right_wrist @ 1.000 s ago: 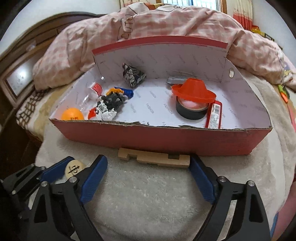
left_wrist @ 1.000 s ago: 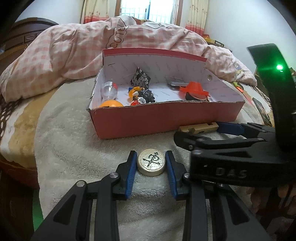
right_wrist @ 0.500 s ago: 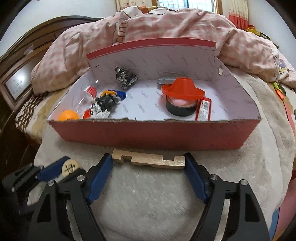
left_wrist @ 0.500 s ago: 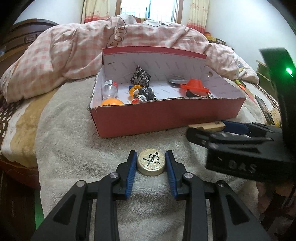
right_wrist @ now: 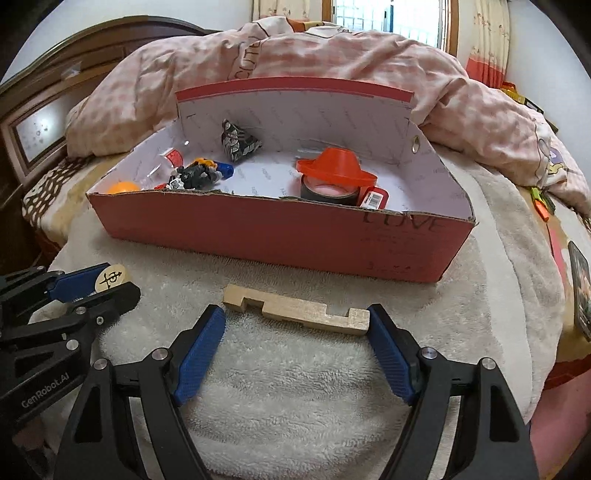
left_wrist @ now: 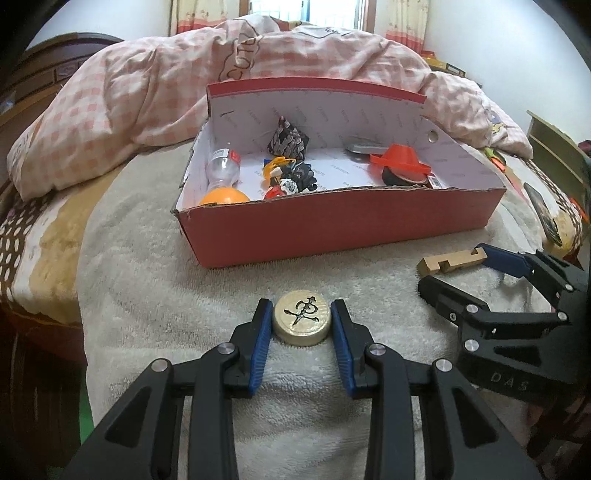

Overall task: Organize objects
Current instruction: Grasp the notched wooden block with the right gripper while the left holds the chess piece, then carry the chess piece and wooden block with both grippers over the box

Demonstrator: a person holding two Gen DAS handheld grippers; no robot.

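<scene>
left hand-held gripper [left_wrist: 301, 325]: clamps round cream chess piece [left_wrist: 301, 322], black character | right hand-held gripper [right_wrist: 297, 334]: wide, straddling notched wooden block [right_wrist: 297, 312]

Soft daylight enters from the window [left_wrist: 334, 14] behind the bed, blown out white. Shadows are faint. Fisheye bending and dark vignetting mark the corners; focus is sharp.
</scene>
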